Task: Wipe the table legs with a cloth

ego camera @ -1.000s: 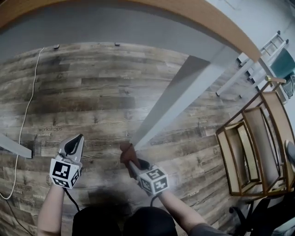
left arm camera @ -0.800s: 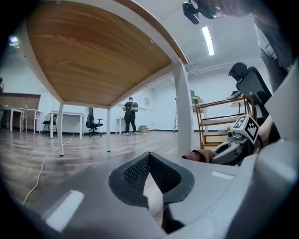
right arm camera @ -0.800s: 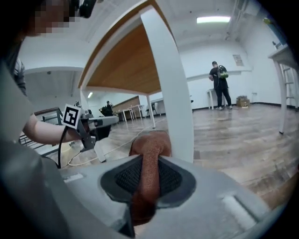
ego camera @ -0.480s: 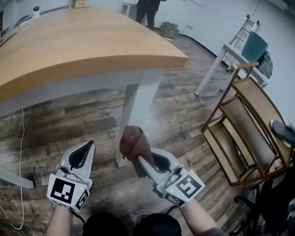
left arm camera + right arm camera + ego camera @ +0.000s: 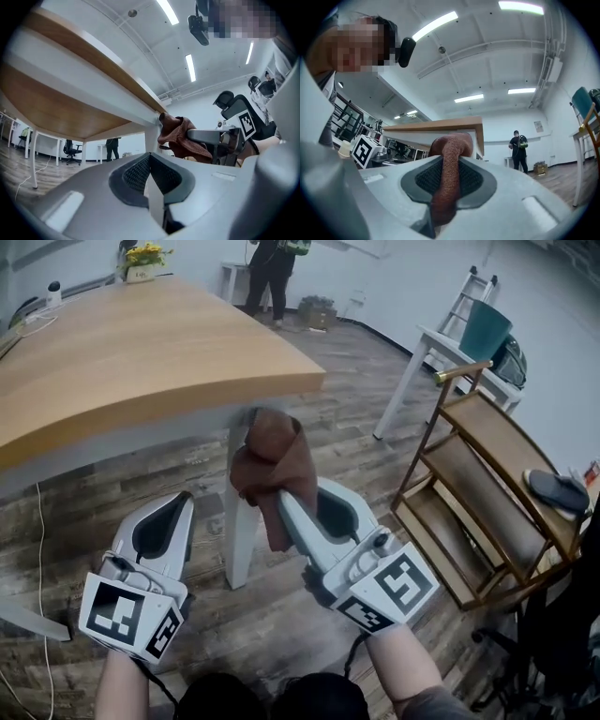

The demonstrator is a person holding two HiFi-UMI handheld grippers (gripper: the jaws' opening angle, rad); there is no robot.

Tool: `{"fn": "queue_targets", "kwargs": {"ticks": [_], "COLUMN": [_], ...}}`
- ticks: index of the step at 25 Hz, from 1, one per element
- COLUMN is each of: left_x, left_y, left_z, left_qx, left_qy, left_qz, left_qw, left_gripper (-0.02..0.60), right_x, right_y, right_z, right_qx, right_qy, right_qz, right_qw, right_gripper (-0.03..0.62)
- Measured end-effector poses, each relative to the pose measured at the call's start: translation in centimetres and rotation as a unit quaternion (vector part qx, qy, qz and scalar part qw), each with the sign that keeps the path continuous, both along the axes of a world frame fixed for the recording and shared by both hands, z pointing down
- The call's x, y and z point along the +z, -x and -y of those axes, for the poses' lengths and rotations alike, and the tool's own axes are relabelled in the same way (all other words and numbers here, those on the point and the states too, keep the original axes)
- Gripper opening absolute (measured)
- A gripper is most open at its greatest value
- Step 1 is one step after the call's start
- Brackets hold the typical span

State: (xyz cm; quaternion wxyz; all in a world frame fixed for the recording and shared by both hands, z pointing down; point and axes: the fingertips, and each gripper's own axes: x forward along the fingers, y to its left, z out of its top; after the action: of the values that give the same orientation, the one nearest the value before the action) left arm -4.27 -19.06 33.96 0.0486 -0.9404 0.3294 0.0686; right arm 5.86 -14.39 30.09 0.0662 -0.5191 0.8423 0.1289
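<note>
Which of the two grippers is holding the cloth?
The right gripper: the brown cloth is clamped in its jaws. The left gripper is shut and empty.

I'm looking down at the table, a pale wooden top on a white frame, standing on a dark plank floor. At the table's far end sits a pot of yellow flowers, and near its far left edge there is a small white device. The table's near white leg stands upright on the planks. Left of that leg, a white cable trails across the floor. Right of the table stands a wooden rack with a dark flat object on its upper shelf. Beyond the table's far corner, a potted plant rests on the floor.
</note>
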Motion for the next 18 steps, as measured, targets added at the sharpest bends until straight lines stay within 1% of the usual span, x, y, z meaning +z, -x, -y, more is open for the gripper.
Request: {"fn": "queue_targets", "kwargs": {"ticks": [2,5,8,12,16,18], "left_x": [0.3,2.4,5.1,12.2,19.2,22.1], "left_y": [-0.3,-0.7,-0.7,-1.4,-2.1,-2.2], "left_z": [0.3,0.4,0.5,0.6,0.3,0.1], "left_qx": [-0.003,0.0,-0.009,0.001,0.002,0.001], "left_qy": [0.003,0.021,0.032,0.061,0.054,0.061], "left_qz": [-0.001,-0.007,0.013,0.026,0.065,0.077], "left_qw": [1.0,0.9998,0.9994,0.9978,0.9964,0.9952], "left_gripper": [0.018,0.02,0.018,0.02,0.02,0.02], "right_x": [0.2,2.4,6.3,12.4,19.4,23.2], "right_y": [-0.1,-0.5,-0.9,-0.8,-1.0,-1.1], "right_z": [0.6,1.2,1.4,1.5,1.3,1.1], "right_qx": [0.006,0.011,0.021,0.032,0.048,0.053], "right_qy": [0.008,0.035,0.071,0.118,0.175,0.207], "right_qz": [0.002,0.016,0.022,0.014,0.026,0.027], "right_qw": [1.0,0.999,0.997,0.992,0.983,0.977], "right_gripper": [0.063,0.063,0.063,0.063,0.063,0.063]}}
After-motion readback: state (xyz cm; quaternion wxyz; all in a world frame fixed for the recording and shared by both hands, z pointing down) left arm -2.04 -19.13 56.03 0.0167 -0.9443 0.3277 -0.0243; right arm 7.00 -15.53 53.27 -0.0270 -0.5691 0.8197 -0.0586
